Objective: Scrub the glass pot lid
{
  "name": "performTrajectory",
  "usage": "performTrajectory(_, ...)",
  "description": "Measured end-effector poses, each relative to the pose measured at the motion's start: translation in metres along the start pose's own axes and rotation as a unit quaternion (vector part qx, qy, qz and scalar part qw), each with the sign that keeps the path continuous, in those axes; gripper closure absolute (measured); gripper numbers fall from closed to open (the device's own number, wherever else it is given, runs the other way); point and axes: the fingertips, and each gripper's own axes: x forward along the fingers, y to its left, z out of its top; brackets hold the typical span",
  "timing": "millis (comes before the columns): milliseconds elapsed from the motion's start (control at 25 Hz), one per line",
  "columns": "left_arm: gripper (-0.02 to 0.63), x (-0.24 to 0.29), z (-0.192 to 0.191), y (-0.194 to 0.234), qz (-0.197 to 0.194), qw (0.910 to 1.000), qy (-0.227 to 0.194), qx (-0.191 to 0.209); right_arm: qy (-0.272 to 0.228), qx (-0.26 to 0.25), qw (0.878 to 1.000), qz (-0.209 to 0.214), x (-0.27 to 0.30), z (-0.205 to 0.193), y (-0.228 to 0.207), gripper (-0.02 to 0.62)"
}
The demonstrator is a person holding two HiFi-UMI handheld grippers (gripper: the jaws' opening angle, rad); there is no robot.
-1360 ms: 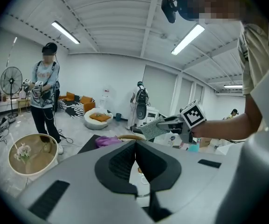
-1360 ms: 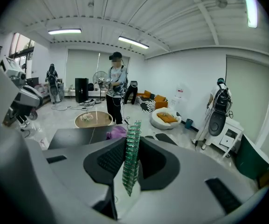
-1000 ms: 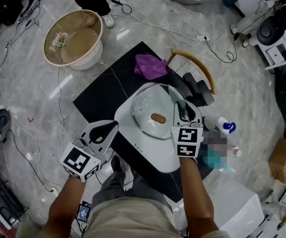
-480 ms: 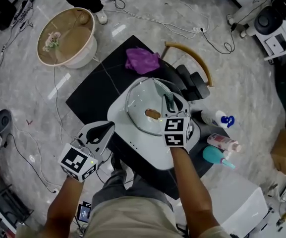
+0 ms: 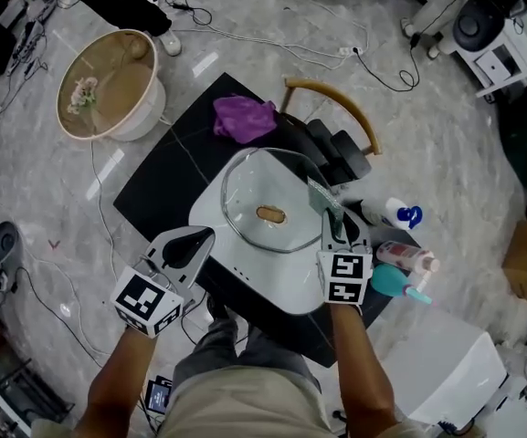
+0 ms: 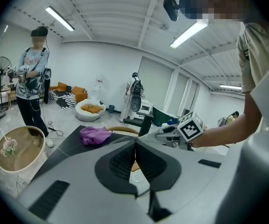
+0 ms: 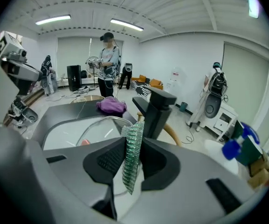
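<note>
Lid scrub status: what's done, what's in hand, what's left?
Done: glass pot lid lies on the white board; right hand-held gripper is shut on the green scouring pad. In hand: pad at the lid's right rim. Left: likely most scrubbing; left hand-held gripper is shut, empty, off the lid.

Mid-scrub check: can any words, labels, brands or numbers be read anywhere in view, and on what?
No text can be read in any view.
Pink bottle: label too small to read.
Spray bottle: print too small to read.
Marker cubes: black-and-white square patterns only, no letters.
</note>
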Motion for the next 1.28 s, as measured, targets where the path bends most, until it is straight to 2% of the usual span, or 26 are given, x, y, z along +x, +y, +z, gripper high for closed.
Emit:
performTrajectory(240,0.591,0.007,-0.006,-0.005,-0.02,0.9998,0.007,0.0,0.051,0.011,0.998,-0.037,-0.035,-0.062,-0.033,0.503)
performTrajectory(400,0.591,0.009,-0.007,-0.004,-0.023,0.9997,0.005,-0.004,0.06,0.002,0.998,-0.036,-0.036,-0.069,-0.031,0.503)
performTrajectory(880,0.591,-0.018,-0.02,0.023,0.017,0.9989,-0.012,-0.043,0.026,-0.019,0.999,-0.008,-0.001,-0.026,0.0,0.506)
performTrajectory(1120,0.591,-0.035,-0.031,0.033,0.039,0.997,-0.021,-0.063,-0.009,-0.024,0.999,0.035,0.041,0.016,0.043,0.505)
performTrajectory(1280,0.591,-0.045,-0.04,0.036,0.054,0.9956,-0.024,-0.074,-0.022,-0.046,0.997,0.06,0.078,0.042,0.084,0.505)
